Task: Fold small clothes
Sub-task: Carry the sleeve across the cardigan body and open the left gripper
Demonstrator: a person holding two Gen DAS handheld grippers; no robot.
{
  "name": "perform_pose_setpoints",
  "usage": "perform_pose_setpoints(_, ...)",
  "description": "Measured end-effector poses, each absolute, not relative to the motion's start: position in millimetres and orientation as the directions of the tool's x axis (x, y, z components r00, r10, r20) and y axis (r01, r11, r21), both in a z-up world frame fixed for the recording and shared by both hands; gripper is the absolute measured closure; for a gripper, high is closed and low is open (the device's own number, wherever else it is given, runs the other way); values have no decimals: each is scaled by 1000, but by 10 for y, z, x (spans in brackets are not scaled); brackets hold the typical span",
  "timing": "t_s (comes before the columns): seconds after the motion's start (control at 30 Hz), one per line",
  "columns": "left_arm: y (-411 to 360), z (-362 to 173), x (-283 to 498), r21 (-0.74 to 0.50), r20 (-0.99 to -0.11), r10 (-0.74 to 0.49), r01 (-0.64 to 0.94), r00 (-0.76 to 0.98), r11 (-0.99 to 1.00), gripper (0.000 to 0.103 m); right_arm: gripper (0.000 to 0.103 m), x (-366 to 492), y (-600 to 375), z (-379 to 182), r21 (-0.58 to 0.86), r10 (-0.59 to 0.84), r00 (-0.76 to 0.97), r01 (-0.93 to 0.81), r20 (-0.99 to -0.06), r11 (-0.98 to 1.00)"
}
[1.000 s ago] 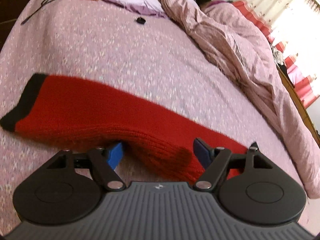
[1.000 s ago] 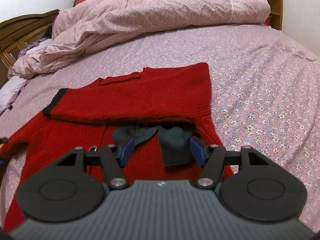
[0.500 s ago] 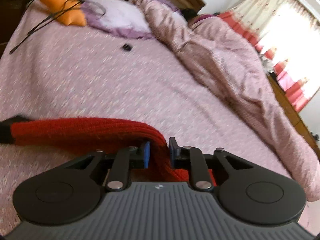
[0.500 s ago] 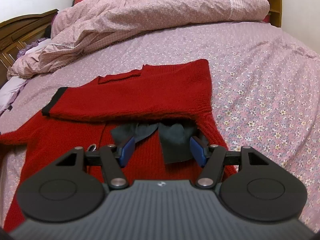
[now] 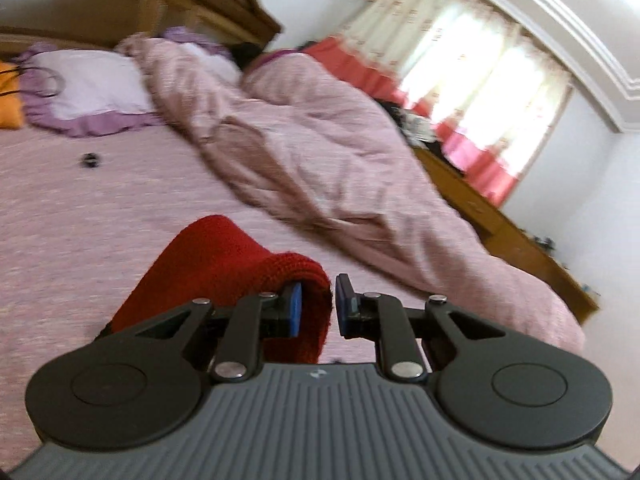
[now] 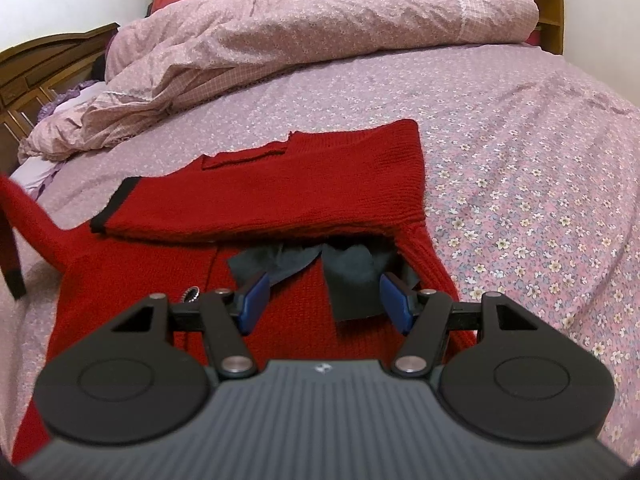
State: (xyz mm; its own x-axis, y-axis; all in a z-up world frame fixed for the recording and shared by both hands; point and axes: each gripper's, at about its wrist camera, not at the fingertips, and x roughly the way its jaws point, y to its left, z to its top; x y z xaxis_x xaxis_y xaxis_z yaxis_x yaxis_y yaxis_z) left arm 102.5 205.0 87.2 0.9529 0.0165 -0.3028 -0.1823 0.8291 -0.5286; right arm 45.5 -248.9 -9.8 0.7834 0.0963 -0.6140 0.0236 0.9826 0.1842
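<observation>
The bed (image 6: 500, 128) fills both views, covered by a flowered purple sheet, with a pink quilt (image 6: 304, 20) bunched along its far side. A pillow (image 5: 92, 80) lies near the headboard.

A red knitted cardigan (image 6: 280, 196) lies flat on the sheet in front of the right gripper (image 6: 320, 298). One sleeve, with a black cuff (image 6: 114, 204), is already folded across the body. A dark collar (image 6: 344, 276) pokes out from under that fold. A small silver button (image 6: 191, 293) shows near the front edge.

The other sleeve (image 5: 236, 264) is lifted off the bed at the left edge of the right wrist view. The left gripper (image 5: 316, 308) has its jaws clamped on a thick ridge of that sleeve's knit, which bulges up between the blue pads (image 5: 295, 309).

The right gripper hovers just above the collar with its jaws apart and nothing between them.

The knit looks soft, thick and fairly light, so it should drape and stretch rather than hold a line. It grips well and is not fragile. A pinch near the cuff or the shoulder seam would likely carry the sleeve across most evenly; a mid-sleeve hold lets the ends sag.
</observation>
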Motion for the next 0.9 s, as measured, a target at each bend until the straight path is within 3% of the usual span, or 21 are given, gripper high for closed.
perform_pose_setpoints(0.3, 1159, 956, 1354, -493, -299, -139, -28, 944, 870, 83, 40, 409, -2549, -125, 197, 88, 781, 46, -618, 979)
perform_pose_setpoints(0.9, 3, 133, 1614, -336, -531, -311, 141, 788, 931, 81, 40, 378, -2697, -233, 217, 70, 769, 91, -636, 972)
